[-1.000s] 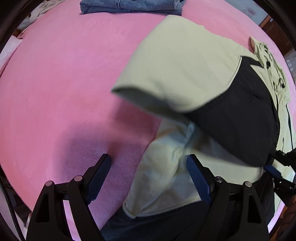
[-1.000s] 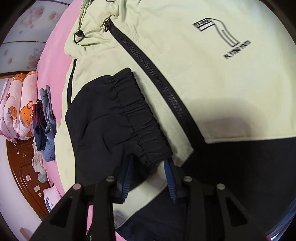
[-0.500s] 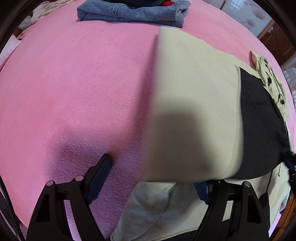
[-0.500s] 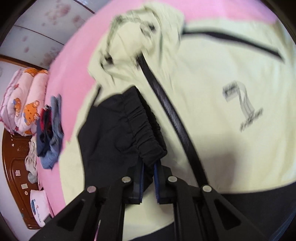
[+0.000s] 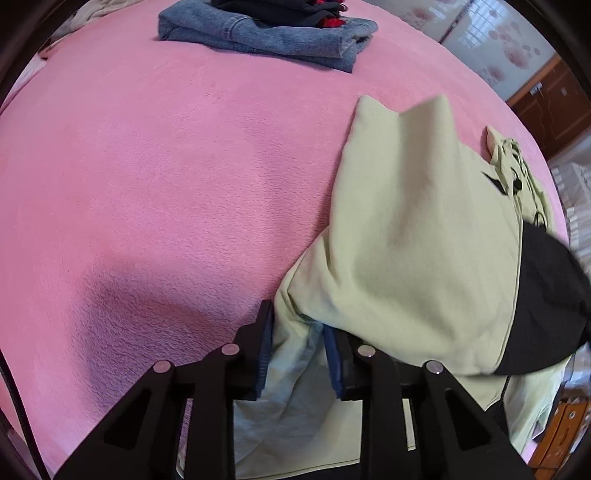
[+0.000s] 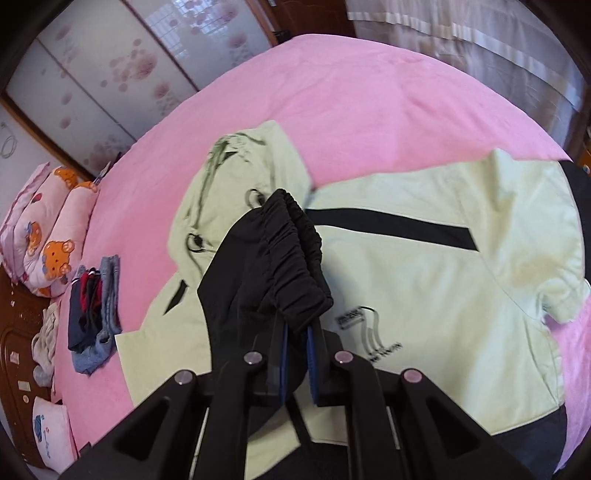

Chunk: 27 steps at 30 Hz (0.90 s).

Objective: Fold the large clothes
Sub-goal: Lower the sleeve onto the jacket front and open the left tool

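The right gripper [image 6: 295, 343] is clamped on the black elasticated cuff [image 6: 295, 258] of the pale green and black zip jacket [image 6: 424, 288], the gathered cuff standing up just ahead of its blue pads with the dark sleeve hanging back under the tool. The left gripper [image 5: 297, 343] has just been closing, and its jaws now pinch a bunched fold of the jacket's pale green fabric [image 5: 402, 236], which rises ahead and to the right of the fingers; whether the pads bite the outer shell only or the paler lining as well is hard to tell. The jacket lies spread, front up, on the pink fleece bedspread [image 5: 166, 177], ahead of and below both tools, with its hood at the far end

The step looks like folding the sleeve across the body. To do it well, I would keep the cuff high enough that the sleeve clears the chest, carry it across towards the printed logo [image 6: 369, 332], and lay it flat before letting go. The left tool should hold the side edge taut, not drag it, so the body does not ruck up. The folded blue denim garment [image 5: 266, 33] far ahead of the left tool is well clear
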{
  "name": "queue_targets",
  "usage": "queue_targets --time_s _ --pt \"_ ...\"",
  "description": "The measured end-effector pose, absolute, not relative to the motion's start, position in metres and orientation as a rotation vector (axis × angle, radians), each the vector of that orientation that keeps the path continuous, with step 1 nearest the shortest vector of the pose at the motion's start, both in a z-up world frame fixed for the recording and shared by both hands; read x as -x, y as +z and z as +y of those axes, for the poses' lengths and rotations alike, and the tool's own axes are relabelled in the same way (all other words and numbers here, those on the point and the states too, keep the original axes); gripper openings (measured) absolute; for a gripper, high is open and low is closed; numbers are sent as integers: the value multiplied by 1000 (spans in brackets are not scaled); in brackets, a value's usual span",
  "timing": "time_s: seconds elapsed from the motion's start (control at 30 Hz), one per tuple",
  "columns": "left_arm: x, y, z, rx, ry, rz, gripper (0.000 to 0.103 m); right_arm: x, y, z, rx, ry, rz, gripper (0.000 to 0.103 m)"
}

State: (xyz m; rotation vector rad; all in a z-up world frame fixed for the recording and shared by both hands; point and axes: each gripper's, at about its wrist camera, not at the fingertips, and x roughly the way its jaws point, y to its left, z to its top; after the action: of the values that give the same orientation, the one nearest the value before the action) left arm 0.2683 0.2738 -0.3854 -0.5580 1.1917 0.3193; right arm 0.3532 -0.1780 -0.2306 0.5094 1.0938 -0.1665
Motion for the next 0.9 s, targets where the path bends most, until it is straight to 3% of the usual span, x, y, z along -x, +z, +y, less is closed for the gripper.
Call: queue_targets --time_s 0.57,0.9 --pt "-281 -391 268 516 329 1245 23 -303 -318 -210 -475 -308 1289 8" --pt "-294 -388 265 412 235 1313 23 -319 -309 -202 -366 -331 1255 9"
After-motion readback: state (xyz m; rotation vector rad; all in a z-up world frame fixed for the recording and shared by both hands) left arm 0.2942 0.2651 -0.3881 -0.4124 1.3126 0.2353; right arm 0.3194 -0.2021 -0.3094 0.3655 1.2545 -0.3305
